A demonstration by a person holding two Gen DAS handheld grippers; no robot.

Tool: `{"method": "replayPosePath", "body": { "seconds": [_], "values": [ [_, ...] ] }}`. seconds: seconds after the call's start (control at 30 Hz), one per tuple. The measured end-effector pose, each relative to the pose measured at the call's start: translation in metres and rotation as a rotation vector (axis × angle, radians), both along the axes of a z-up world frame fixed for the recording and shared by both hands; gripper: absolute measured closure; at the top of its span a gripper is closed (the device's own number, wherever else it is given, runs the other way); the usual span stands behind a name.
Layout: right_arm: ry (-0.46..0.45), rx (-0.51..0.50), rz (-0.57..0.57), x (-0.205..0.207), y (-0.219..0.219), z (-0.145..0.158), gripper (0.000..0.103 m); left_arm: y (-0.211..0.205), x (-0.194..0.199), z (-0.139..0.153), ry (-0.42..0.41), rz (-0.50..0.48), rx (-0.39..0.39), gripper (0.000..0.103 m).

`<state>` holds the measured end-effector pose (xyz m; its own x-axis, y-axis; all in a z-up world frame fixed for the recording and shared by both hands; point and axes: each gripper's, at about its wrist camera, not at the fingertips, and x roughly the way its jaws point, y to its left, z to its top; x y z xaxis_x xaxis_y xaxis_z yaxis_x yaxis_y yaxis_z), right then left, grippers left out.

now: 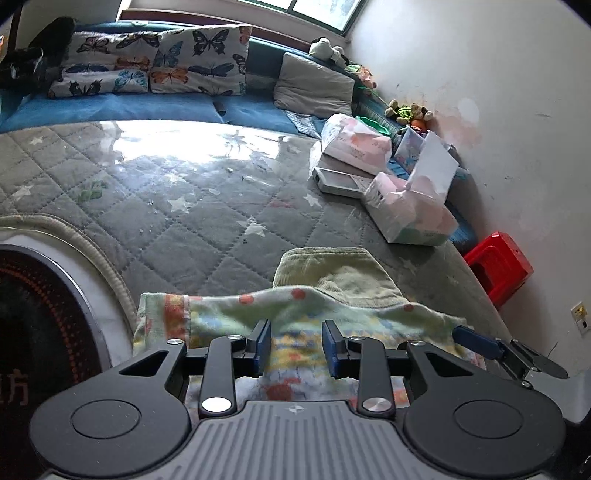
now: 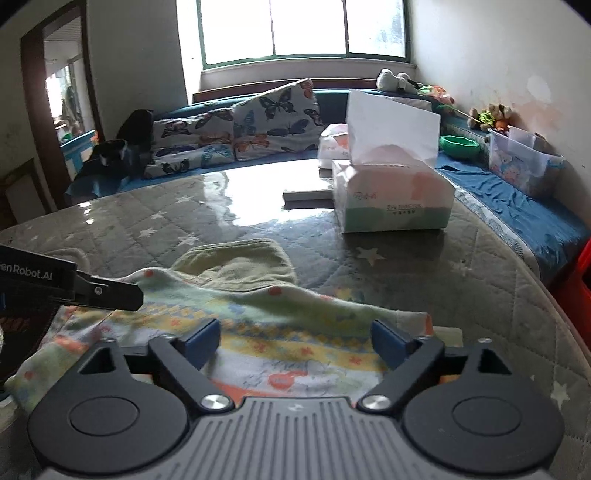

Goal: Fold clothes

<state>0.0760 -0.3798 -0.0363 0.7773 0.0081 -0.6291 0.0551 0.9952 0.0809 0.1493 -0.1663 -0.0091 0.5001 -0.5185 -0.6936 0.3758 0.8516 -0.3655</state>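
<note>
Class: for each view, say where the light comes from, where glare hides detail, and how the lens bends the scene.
Left wrist view: the window is blown out, glare whitens the table cover, and the table edge bows; corners go black. Right wrist view: the window is overexposed, glare streaks the cover, the garment near the lens looks soft, and the walls curve.

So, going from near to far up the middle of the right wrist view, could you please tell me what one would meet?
Right tool → patterned cloth → olive-green garment → glossy quilted table cover → butterfly pillows → window.
</note>
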Motion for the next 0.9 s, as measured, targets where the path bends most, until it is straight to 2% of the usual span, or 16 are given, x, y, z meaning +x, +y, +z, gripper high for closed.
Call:
{"method": "replayPosePath", "body": {
  "seconds": [0.03, 0.17, 0.4, 0.7, 0.83, 0.9],
  "values": [
    [-0.004, 0.002, 0.005, -0.004, 0.002, 0.001, 0.001, 0.002, -0.004, 0.002, -0.006, -0.006, 0.002, 0.068],
    [-0.013, 0.001, 0.019, -0.021, 0.012, 0.004, 0.000, 0.011, -0.025, 0.006, -0.030, -0.018, 0.007, 0.052],
    [0.013, -0.070, 0.035, -0.051, 0.022, 0.000, 0.000, 0.029, -0.063, 0.002, -0.069, -0.034, 0.058, 0.045],
    [0.015, -0.088, 0.028, -0.084, 0.022, -0.003, 0.000, 0.041, -0.097, -0.004, -0.119, -0.046, 0.089, 0.034],
    [0.019, -0.056, 0.007, -0.093, 0.024, -0.004, 0.000, 0.042, -0.109, -0.002, -0.134, -0.036, 0.104, 0.013],
    [0.025, -0.054, 0.000, -0.097, 0.025, -0.005, 0.000, 0.042, -0.115, -0.003, -0.144, -0.037, 0.122, 0.009]
  ]
}}
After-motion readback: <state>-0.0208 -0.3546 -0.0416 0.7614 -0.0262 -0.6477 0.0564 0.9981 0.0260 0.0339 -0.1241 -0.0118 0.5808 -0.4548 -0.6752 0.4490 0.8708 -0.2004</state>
